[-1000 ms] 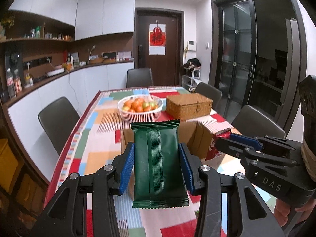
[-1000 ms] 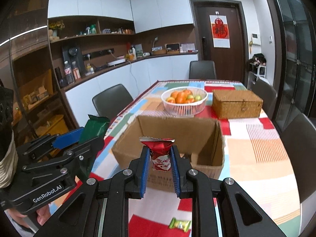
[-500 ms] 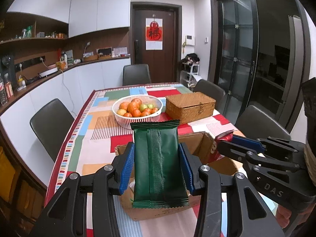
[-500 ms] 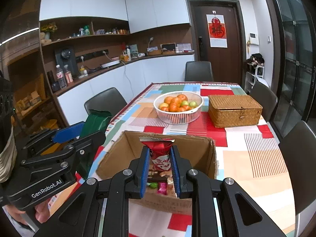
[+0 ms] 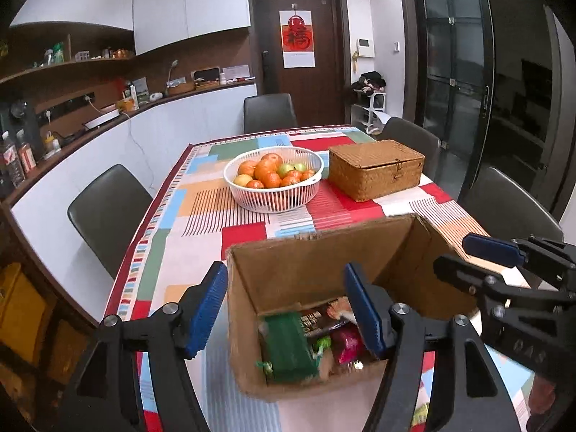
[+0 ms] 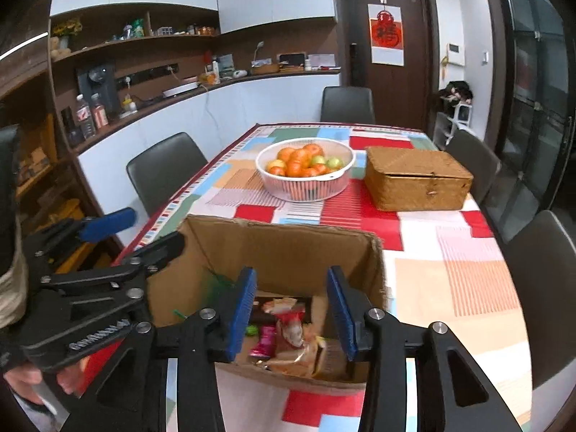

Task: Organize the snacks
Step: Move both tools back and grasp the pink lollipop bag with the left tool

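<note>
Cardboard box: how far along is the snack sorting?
Done: the green packet and red packet lie inside the cardboard box with other snacks. In hand: nothing; left gripper and right gripper jaws are opening, empty. Left: a wrapper on the tablecloth beside the box.

Brown cardboard box (image 5: 306, 273); green packet (image 5: 288, 349); multicoloured patchwork tablecloth (image 5: 201, 212).

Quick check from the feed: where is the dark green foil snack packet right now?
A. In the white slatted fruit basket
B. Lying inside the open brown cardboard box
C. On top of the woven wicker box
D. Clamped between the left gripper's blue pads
B: the dark green foil snack packet lies among other wrappers inside the open brown cardboard box, and nothing sits between the opening jaws of the left gripper.
</note>
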A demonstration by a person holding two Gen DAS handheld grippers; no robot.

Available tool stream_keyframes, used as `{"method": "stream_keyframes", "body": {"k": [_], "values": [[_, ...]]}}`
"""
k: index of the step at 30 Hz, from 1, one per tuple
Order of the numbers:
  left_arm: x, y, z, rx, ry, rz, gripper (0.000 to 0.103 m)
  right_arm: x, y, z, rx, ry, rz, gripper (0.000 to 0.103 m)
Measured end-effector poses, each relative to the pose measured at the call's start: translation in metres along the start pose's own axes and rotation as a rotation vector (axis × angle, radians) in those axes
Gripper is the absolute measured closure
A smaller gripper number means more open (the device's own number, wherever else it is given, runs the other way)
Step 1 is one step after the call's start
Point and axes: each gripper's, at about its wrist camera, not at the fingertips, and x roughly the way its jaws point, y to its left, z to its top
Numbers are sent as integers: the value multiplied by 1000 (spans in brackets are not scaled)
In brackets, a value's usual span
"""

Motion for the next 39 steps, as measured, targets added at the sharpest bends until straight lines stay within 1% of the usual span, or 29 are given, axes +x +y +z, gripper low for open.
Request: {"method": "stream_keyframes", "body": {"k": [4,5,7,9,14,18,21,26,33,38,39], "values": [[-25,-7,-13,15,-24,-25,36,-15,-1,-11,11,-5,-14,61],[-34,-10,-18,24,-35,-42,35,-22,0,-16,10,-8,-18,57],[-45,-15,-23,36,-40,-65,34,-34,1,-24,6,-18,-22,55],[-57,-22,-31,55,-46,-90,34,-48,1,-35,-2,-29,-34,54],[-80,-45,-54,106,-36,-142,34,-79,-3,-67,-5,-23,-59,53],[-93,-61,-72,136,-12,-194,34,-97,-7,-85,9,-10,-76,53],[-99,-71,-83,169,4,-219,34,-110,-11,-103,18,7,-93,53],[-101,-87,-110,212,71,-272,34,-122,-16,-134,33,71,-107,53],[-98,-105,-148,261,169,-341,34,-124,-20,-174,52,179,-116,53],[-94,-118,-177,288,259,-412,34,-121,-21,-200,64,255,-113,53],[-94,-120,-181,293,270,-416,34,-121,-21,-206,68,272,-111,53]]}}
